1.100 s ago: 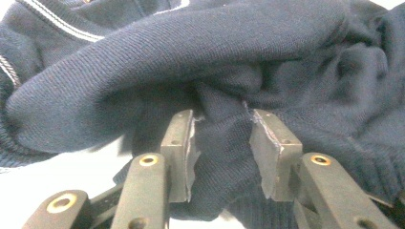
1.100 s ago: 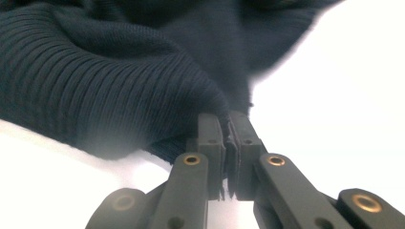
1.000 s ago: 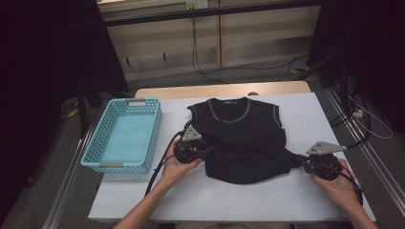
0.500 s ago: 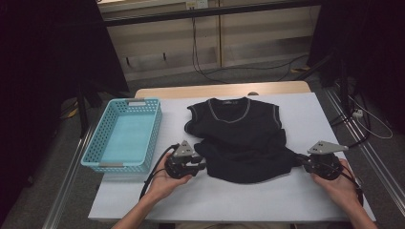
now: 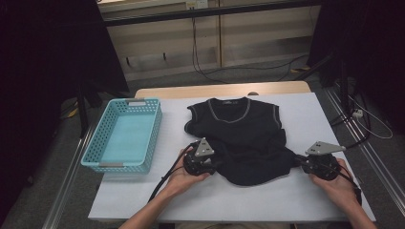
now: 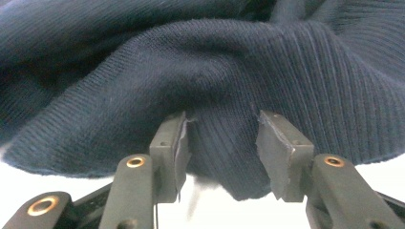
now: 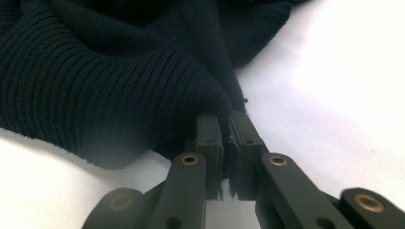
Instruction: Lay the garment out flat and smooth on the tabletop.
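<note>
A black sleeveless top [image 5: 241, 138] lies in the middle of the white table [image 5: 296, 200], with its neck hole pointing to the far edge and its bottom part bunched up toward the near edge. It looks like the person is folding it, so both grippers work at the bottom corners, where the cloth is easy to grab. The right gripper [image 5: 305, 162] sits near the right edge of the table, and its jaws are pressed together on the bottom right corner of the top. In the right gripper view you can see the ribbed cloth squeezed flat between the pads [image 7: 210, 138]. This grip keeps that side from sliding away. The left gripper [image 5: 213, 166] is at the bottom left corner of the top, closer to the near edge. Its jaws are partly spread and have just been opening a bit. The hem hangs down between the two pads [image 6: 274, 143], but they do not squeeze it, so this side is not caught. It probably needs a good pinch here before the bottom can be lifted evenly. A light blue basket [image 5: 157, 121] waits near the left edge of the table, maybe for the folded top.
</note>
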